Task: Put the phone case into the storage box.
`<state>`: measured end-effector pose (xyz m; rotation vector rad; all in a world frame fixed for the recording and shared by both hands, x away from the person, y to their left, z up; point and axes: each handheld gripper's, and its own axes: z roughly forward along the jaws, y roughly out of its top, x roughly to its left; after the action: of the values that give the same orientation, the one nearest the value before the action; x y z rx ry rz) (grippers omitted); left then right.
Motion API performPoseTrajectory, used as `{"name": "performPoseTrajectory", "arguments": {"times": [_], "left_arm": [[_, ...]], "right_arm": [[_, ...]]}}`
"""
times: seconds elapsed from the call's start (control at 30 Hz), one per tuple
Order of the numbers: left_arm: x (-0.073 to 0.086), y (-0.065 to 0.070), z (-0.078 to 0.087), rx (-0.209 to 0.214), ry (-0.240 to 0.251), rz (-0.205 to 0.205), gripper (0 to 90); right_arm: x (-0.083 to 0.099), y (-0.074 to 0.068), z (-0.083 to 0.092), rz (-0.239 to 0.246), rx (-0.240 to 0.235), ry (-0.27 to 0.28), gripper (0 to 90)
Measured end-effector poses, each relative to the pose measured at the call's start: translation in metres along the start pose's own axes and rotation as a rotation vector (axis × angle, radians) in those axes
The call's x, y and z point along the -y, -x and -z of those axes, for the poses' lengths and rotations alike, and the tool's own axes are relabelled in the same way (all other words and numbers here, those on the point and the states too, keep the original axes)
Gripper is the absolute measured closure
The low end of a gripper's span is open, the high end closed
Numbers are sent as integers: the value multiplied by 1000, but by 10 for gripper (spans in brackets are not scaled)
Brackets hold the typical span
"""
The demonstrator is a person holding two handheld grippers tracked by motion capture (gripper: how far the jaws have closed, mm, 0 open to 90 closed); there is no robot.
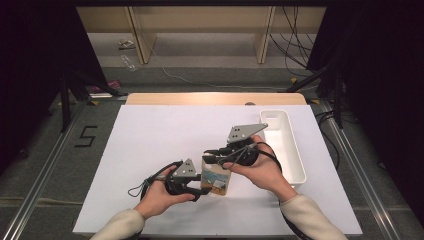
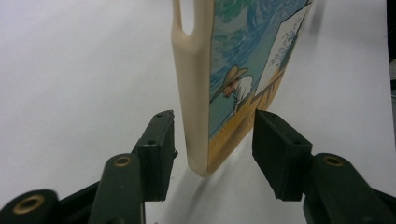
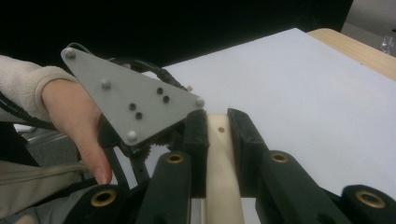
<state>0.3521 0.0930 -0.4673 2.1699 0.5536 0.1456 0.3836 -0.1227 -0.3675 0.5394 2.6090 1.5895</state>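
We have the phone case (image 1: 216, 176) standing on edge on the white surface (image 1: 150, 140), near the front middle, between our two hands. It is a cream case with a painted picture on its back: a figure in a straw hat at an easel under a swirling blue sky.

Our right hand-held gripper (image 3: 217, 126) pinches the case's cream edge from above, its pads pressed against both sides of the rim. We judge this grip is there to keep the case upright and steady so the other tool can get at it.

Our left hand-held gripper (image 2: 212, 140) comes in low from the side, its jaws straddling the bottom corner of the case. A gap shows on each side, wider on the picture side, so the pads are not pressing yet; they are spread around the case rather than gripping it. Holding it on edge gives this gripper two flat faces to close on.

A white tray (image 1: 290, 150) lies along the right side of the surface, apart from the case and just beyond our right hand (image 1: 260, 167).
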Motion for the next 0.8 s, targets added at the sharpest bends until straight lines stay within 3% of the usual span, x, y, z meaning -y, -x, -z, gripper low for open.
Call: {"name": "performPoseTrajectory", "arguments": {"times": [0.8], "left_arm": [[-2, -1, 3, -16, -15, -21, 677]], "right_arm": [[1, 2, 0, -3, -10, 6, 797]]}}
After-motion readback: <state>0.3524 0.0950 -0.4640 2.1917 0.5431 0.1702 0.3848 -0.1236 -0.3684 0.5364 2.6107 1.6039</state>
